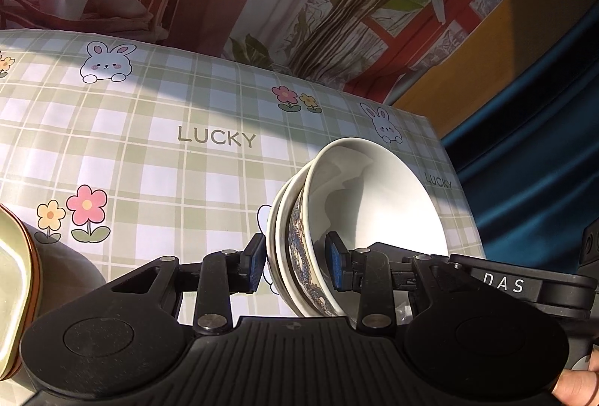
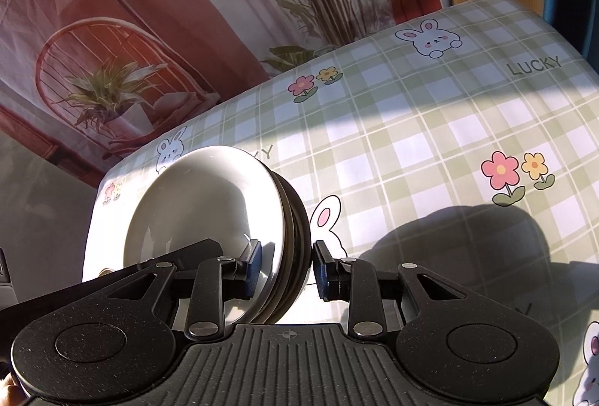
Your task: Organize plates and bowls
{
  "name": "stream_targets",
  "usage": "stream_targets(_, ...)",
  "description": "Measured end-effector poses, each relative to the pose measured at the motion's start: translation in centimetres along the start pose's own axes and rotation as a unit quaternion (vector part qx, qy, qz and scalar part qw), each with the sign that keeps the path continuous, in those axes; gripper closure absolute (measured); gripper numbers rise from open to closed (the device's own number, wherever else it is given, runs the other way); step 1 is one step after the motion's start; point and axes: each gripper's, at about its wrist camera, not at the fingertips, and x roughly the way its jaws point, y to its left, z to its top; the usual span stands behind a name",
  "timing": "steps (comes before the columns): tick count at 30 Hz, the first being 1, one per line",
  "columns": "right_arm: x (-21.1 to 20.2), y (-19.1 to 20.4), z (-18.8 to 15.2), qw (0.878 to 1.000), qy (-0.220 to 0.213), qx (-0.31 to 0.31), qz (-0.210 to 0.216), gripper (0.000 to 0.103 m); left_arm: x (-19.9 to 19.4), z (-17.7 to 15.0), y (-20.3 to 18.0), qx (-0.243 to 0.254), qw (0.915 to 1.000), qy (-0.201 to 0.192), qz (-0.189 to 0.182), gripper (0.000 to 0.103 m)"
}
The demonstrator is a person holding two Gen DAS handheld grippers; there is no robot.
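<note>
Left wrist view shows the left gripper (image 1: pixel 295 265) closed across the rims of a nested bowl stack (image 1: pixel 359 219): one pad presses the outer white bowl, the other sits inside the top bowl, which has a blue pattern on its outside. The stack is tilted on edge and seems lifted over the checked tablecloth (image 1: pixel 149 144), with another dish (image 1: pixel 15 293), orange-rimmed, just visible at the left edge. Right wrist view shows the right gripper (image 2: pixel 286 267) astride the opposite rim of what is probably the same stack (image 2: pixel 224 219), seen from the other side. Its inner pad lies against the bowl's inside, but a sliver of light separates the outer pad from the stack's dark outer wall, so I cannot tell whether this claw truly grips or only brackets the rim. That uncertainty is the main risk, as I judge it: if the right side is loose, the whole weight hangs from the left pinch on smooth glazed ceramic, and the stack could pivot or slide out. Because the bowls are merely nested, a steeper tilt might also let the inner one slip free and fall to the table. Squeezing unevenly across several rims could shift them against each other. The stack also hangs near the table's far edge, so a drop there might carry it off the cloth.
</note>
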Motion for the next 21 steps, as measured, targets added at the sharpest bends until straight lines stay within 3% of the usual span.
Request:
stream_targets(9,1.7,8.1,-1.8,0.999,0.019,-0.042,0.028,0.076,-5.7,-0.2,5.6,-0.034,0.9985,-0.028,0.031,0.067)
stream_targets(21,7.4,19.2,-5.1,0.991,0.064,-0.096,0.065,0.076,-11.5,-0.7,14.9,-0.078,0.9924,-0.046,0.083,0.067)
